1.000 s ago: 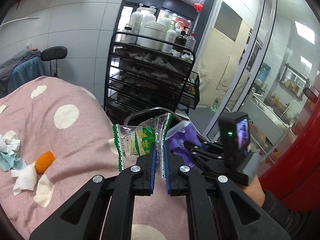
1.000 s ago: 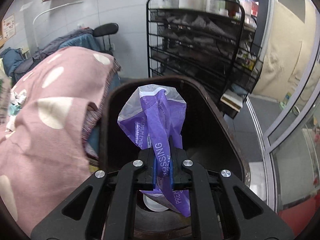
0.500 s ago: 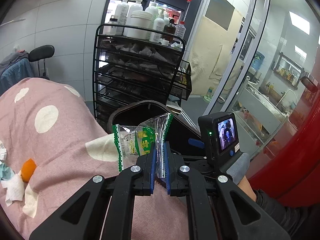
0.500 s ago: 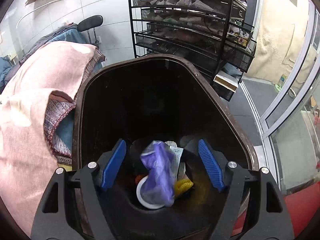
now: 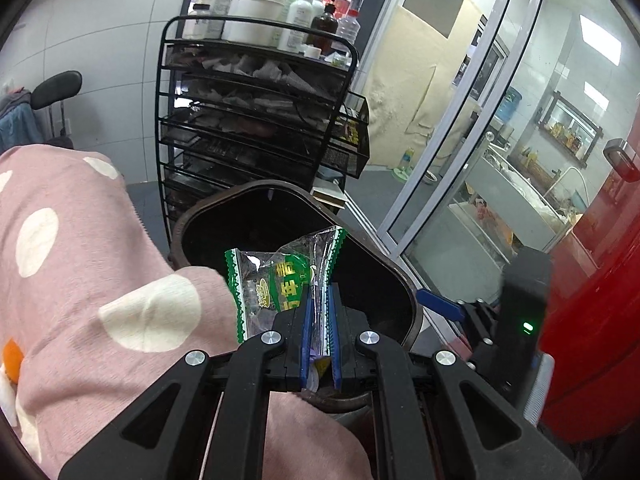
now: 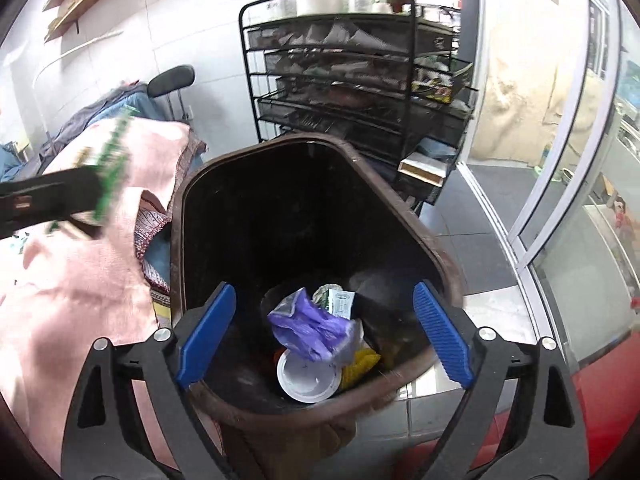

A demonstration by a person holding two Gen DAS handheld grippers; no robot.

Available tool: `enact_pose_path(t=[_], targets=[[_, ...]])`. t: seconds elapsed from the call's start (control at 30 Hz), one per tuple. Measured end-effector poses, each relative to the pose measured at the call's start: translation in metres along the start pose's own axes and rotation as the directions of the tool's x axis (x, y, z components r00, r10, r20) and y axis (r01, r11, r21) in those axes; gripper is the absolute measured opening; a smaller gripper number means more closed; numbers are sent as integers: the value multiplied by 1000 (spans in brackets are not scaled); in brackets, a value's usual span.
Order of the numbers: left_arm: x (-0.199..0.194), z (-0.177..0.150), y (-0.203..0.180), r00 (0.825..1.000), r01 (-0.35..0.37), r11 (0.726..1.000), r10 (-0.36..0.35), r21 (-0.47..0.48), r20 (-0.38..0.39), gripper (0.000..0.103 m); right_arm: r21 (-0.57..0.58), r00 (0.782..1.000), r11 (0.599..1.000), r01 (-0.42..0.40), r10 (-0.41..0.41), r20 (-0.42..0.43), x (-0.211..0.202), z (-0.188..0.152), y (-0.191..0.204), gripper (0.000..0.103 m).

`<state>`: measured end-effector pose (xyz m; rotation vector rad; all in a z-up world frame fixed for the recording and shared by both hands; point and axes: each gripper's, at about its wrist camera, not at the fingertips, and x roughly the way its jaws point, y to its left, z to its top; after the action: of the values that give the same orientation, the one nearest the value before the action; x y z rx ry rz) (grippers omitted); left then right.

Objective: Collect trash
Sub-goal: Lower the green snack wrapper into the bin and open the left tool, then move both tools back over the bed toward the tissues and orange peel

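My left gripper (image 5: 319, 308) is shut on a clear and green snack wrapper (image 5: 276, 280) and holds it over the near rim of a dark brown trash bin (image 5: 400, 276). My right gripper (image 6: 322, 320) is open and empty above the same bin (image 6: 436, 256). A crumpled purple bag (image 6: 310, 330) lies at the bin's bottom with a white lid (image 6: 306, 378), a yellow piece and a small paper carton. The left gripper with its wrapper (image 6: 114, 168) shows blurred at the left of the right wrist view.
A table with a pink polka-dot cloth (image 5: 80, 272) stands left of the bin, with an orange peel (image 5: 10, 354) and white tissue at its left edge. A black wire rack (image 5: 256, 120) with bottles stands behind the bin. Glass doors (image 5: 460, 128) and a red surface (image 5: 600, 320) are on the right.
My right gripper opened and dropped the purple bag into the bin. My left gripper carried the green wrapper rightward from over the table to over the bin's rim.
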<state>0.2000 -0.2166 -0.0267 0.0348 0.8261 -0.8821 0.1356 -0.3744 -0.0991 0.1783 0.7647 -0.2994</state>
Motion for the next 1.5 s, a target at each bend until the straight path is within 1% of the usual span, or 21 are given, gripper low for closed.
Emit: enact_pose_path(t=[0.17, 0.3, 0.53, 0.6, 0.63, 0.67, 0.7, 0.73, 0.77, 0.8, 0.9, 1.1, 1.3, 1.5], targets=[[23, 4, -4, 999, 14, 1000, -14, 4, -46, 8, 22, 1000, 1000, 17, -17, -2, -12, -9, -9, 91], [42, 7, -4, 995, 24, 1000, -25, -6, -92, 8, 49, 1000, 999, 12, -11, -7, -18, -18, -17, 91], [65, 10, -4, 988, 30, 999, -32, -16, -154, 8, 58, 1000, 998, 2, -2, -13, -26, -29, -21, 91], [69, 9, -5, 986, 28, 999, -30, -16, -165, 17, 60, 1000, 998, -2, 2, -11, -28, -31, -21, 91], [70, 9, -5, 985, 31, 999, -34, -18, -168, 19, 60, 1000, 998, -1, 1, -9, -30, -32, -22, 91], [70, 8, -4, 985, 32, 999, -35, -19, -170, 27, 60, 1000, 998, 0, 1, -7, -31, -32, -21, 91], [70, 7, -5, 985, 29, 999, -32, -17, -169, 40, 58, 1000, 998, -1, 1, -5, -31, -33, -21, 91], [70, 7, -5, 986, 22, 1000, -24, -15, -164, 48, 57, 1000, 998, -1, 1, -3, -32, -33, -21, 91], [67, 6, -5, 988, 14, 1000, -15, -10, -152, 62, 57, 1000, 998, -1, 1, -3, -32, -33, -21, 92], [65, 6, -6, 990, 11, 1000, -12, -7, -142, 69, 59, 1000, 998, -1, 2, -4, -31, -34, -22, 92], [57, 8, -7, 992, 13, 1000, -12, 4, -122, 74, 62, 1000, 998, 1, 0, -6, -30, -33, -22, 92], [34, 9, -13, 998, 9, 1000, -8, 19, -58, 82, 61, 1000, 998, 3, -3, -6, -29, -33, -21, 92], [4, 1, -20, 1000, -26, 998, 27, 51, -2, 85, 53, 1000, 999, 1, -1, 5, -32, -29, -18, 92], [-33, -16, -11, 997, -57, 998, 54, 37, 57, 88, 39, 1000, 999, -22, 21, 20, -38, -24, -9, 92]])
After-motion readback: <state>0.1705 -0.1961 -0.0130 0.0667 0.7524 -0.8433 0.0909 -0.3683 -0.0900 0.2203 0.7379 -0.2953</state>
